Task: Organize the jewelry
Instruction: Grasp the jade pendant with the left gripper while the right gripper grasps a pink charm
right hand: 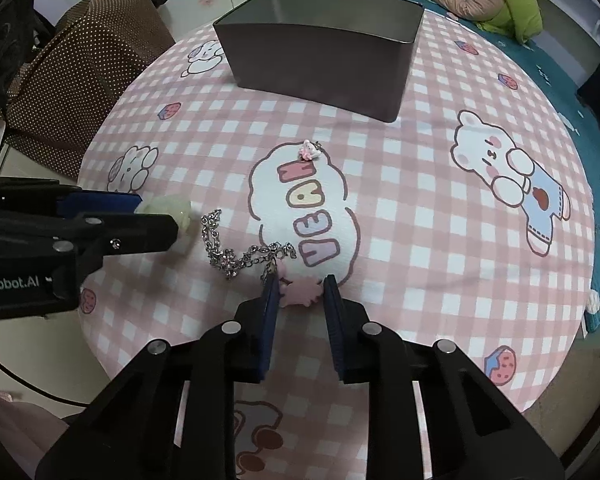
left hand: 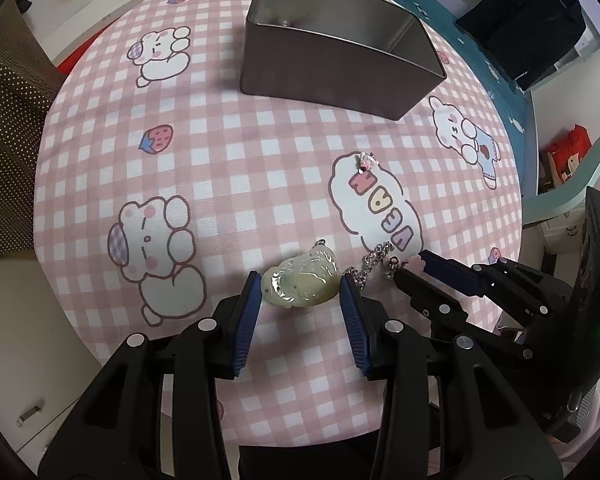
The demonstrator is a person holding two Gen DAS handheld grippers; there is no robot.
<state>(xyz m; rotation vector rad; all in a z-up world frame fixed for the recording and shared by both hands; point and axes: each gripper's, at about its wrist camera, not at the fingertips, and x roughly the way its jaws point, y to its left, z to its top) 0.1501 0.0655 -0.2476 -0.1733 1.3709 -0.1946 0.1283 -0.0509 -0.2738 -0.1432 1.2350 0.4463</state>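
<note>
- My left gripper, low centre of the left wrist view, is spread wide with its two blue pads either side of the pale green jade pendant; the pendant lies flat on the cloth between them, and neither pad seems to touch it, so I judge this a straddle before closing
- My right gripper, low centre of the right wrist view, brackets the pink charm; its jaws stand narrowly apart and the pads look to be at the charm's edges, though I cannot tell whether they are actually pressing it
- The silver chain trails from the charm up and left toward the pendant, loose and kinked on the cloth; taking the charm rather than the links gives a firm body to pinch
- A small pink bunny charm sits apart, mid-frame above the printed cloud, untouched by either tool
- The metal tin, upper centre of the left view, stands open and well apart from all three pieces; it is the likely destination, its open mouth allowing a drop from above
- The checked tablecloth is soft, so flat pieces may sink a little and resist a low pinch
</note>
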